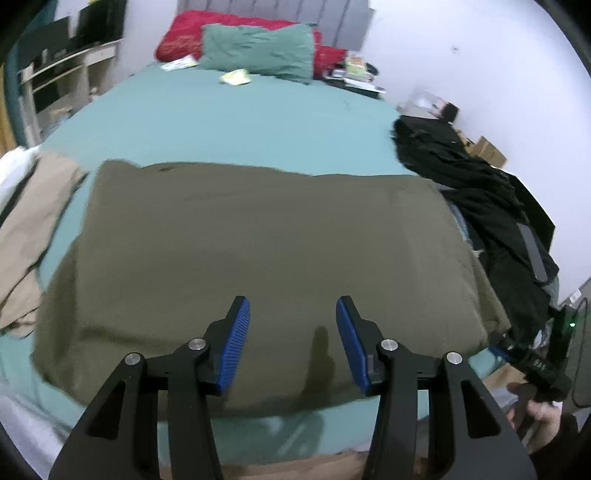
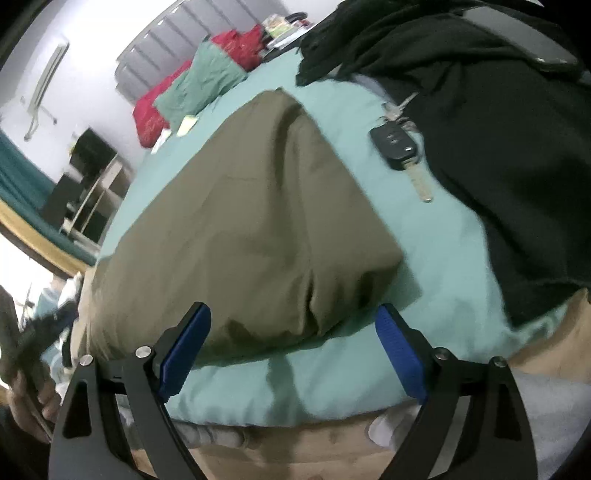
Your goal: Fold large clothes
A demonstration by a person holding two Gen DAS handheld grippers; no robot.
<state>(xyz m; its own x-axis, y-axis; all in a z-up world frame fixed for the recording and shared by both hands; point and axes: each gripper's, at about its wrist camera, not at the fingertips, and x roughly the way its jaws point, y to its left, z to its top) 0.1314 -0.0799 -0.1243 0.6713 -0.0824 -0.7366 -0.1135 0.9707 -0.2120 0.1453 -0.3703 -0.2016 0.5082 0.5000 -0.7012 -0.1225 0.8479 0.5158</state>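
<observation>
An olive-green folded garment [image 1: 266, 266] lay flat on the teal bedsheet [image 1: 229, 125], near the close edge of the bed, forming a broad rectangle with its fold lines fairly even. The left gripper [image 1: 292, 339] hovered over the garment's near edge with its blue-padded fingers [image 1: 236, 343] spread wide and nothing between them. In the right wrist view, the right gripper [image 2: 291, 354] sat low at the near right corner of the same garment [image 2: 240, 229], its fingers [image 2: 400, 354] also spread wide and empty; the left finger overlapped the cloth's edge, though contact could not be made out.

To the right of the garment, a heap of black clothing [image 1: 491, 206] was piled on the bed, and a car key [image 2: 397, 146] with its metal blade rested on the sheet between that heap and the garment. On the far left lay a beige garment [image 1: 33, 229]. At the far end of the bed, a green pillow [image 1: 258, 51] leaned against a red pillow [image 1: 184, 33], with the grey headboard [image 1: 280, 11] behind.
</observation>
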